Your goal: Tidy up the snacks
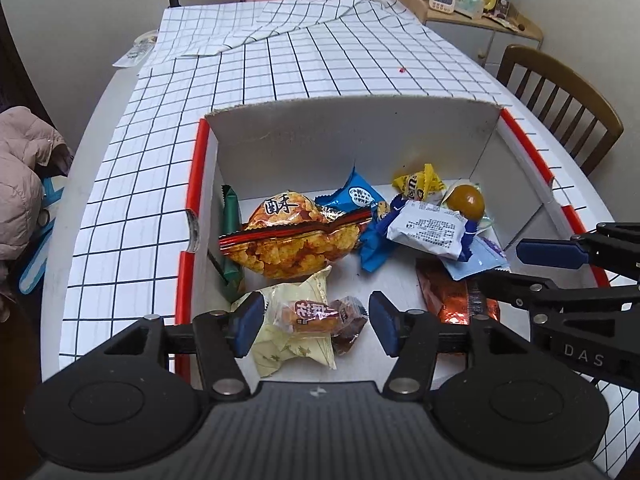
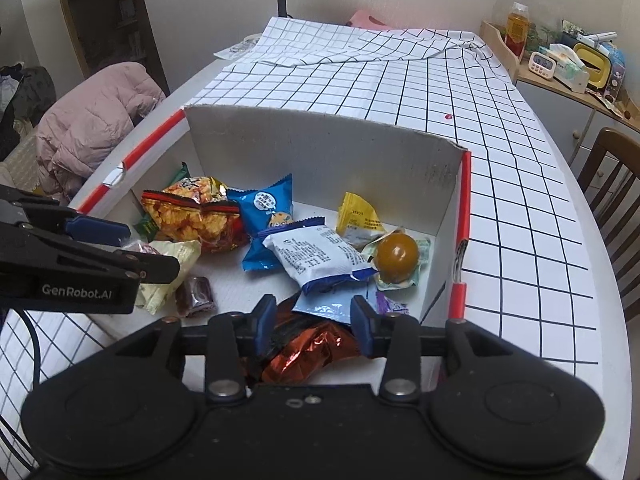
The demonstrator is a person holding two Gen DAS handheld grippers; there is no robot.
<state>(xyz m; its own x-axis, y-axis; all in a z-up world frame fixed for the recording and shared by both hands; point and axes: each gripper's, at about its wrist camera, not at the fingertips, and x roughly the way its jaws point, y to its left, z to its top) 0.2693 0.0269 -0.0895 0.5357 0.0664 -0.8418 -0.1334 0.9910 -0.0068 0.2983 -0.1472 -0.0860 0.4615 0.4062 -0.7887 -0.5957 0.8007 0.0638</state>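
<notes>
A white cardboard box (image 1: 360, 128) (image 2: 320, 140) with red trim holds loose snacks: an orange crisp bag (image 1: 288, 236) (image 2: 196, 216), a blue packet (image 1: 356, 200), a white packet (image 1: 428, 228) (image 2: 320, 256), a yellow packet (image 1: 418, 184) and a brown ball (image 1: 466, 200) (image 2: 398, 256). My left gripper (image 1: 316, 322) (image 2: 132, 246) is open over the box's near left, astride a small clear candy packet (image 1: 308, 314) lying on a cream packet (image 1: 296, 348). My right gripper (image 2: 314, 322) (image 1: 520, 266) is open at the near right, either side of a copper foil packet (image 2: 312, 348) (image 1: 448, 296).
The box sits on a table under a black-checked white cloth (image 1: 320, 60) (image 2: 500, 200). A wooden chair (image 1: 560, 96) stands to the right, with a cluttered shelf (image 2: 568, 64) behind it. A pink jacket (image 2: 92, 120) lies off the table's left side.
</notes>
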